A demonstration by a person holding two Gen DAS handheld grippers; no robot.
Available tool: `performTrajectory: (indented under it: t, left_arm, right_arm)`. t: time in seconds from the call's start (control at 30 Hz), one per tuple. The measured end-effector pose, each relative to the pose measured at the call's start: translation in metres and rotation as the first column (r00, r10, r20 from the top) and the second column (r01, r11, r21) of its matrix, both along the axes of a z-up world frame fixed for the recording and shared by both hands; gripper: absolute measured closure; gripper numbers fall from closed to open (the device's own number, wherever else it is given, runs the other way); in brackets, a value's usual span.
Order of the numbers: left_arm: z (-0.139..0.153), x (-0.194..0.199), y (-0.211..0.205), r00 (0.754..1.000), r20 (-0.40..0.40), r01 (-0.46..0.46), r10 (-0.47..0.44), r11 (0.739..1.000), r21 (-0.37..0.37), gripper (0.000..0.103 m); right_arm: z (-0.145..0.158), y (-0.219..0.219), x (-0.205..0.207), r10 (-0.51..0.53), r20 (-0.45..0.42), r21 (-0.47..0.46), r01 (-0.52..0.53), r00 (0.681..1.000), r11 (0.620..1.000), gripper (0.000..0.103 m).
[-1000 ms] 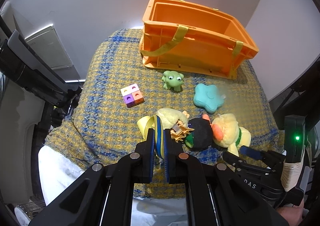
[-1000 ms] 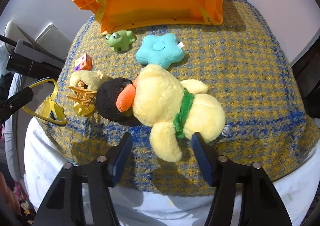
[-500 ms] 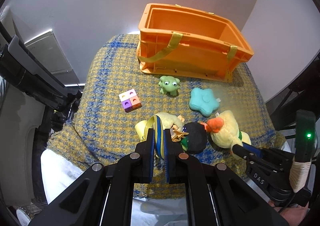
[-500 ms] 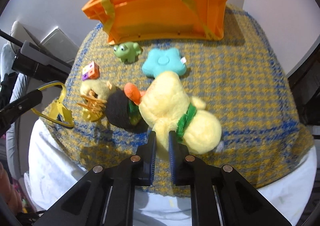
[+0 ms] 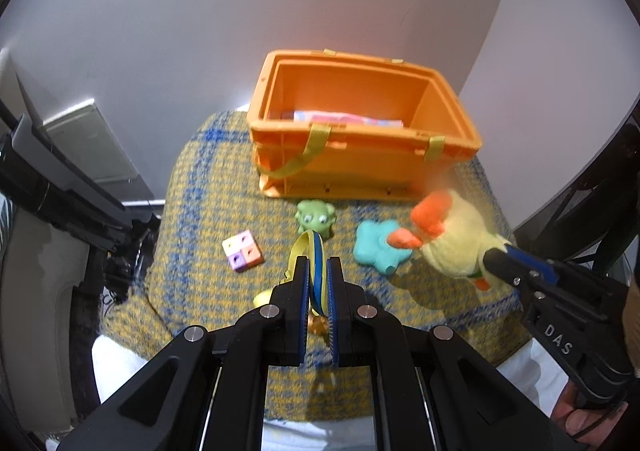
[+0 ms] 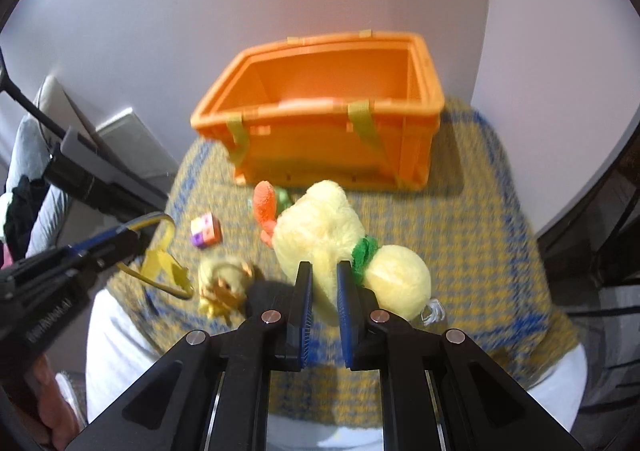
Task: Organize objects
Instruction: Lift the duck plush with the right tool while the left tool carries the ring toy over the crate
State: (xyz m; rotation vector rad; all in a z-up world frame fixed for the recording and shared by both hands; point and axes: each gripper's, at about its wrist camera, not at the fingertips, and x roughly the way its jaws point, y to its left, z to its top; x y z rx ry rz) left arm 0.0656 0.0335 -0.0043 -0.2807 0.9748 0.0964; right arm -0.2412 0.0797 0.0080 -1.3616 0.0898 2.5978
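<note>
My left gripper (image 5: pixel 318 271) is shut on a yellow and blue ring toy (image 5: pixel 310 251) and holds it above the checked cloth; it also shows in the right wrist view (image 6: pixel 160 267). My right gripper (image 6: pixel 323 279) is shut on a yellow plush duck (image 6: pixel 324 227) with an orange beak and green scarf, lifted off the cloth; the duck shows at the right of the left wrist view (image 5: pixel 456 239). The orange crate (image 5: pixel 360 139) stands at the back of the table, open, with a pink item inside.
On the yellow and blue checked cloth (image 5: pixel 200 187) lie a green frog (image 5: pixel 316 217), a teal star (image 5: pixel 376 253), a pastel cube block (image 5: pixel 242 256) and a small yellow plush (image 6: pixel 224 279). A wall is behind the crate. Dark furniture stands at the left.
My right gripper has closed on the duck and lifted it up and toward the crate. My left gripper has risen with the ring toy. Both views now look into the crate.
</note>
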Motion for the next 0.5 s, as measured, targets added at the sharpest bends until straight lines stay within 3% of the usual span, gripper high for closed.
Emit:
performTrajectory:
  t: [0.5]
  left_arm:
    - [0.039,0.062,0.0,0.993,0.114,-0.019,0.014,0.999,0.046,0.093]
  right_arm:
    - [0.065,0.01,-0.053,-0.014,-0.174,0.077,0.028,0.985,0.997,0.091]
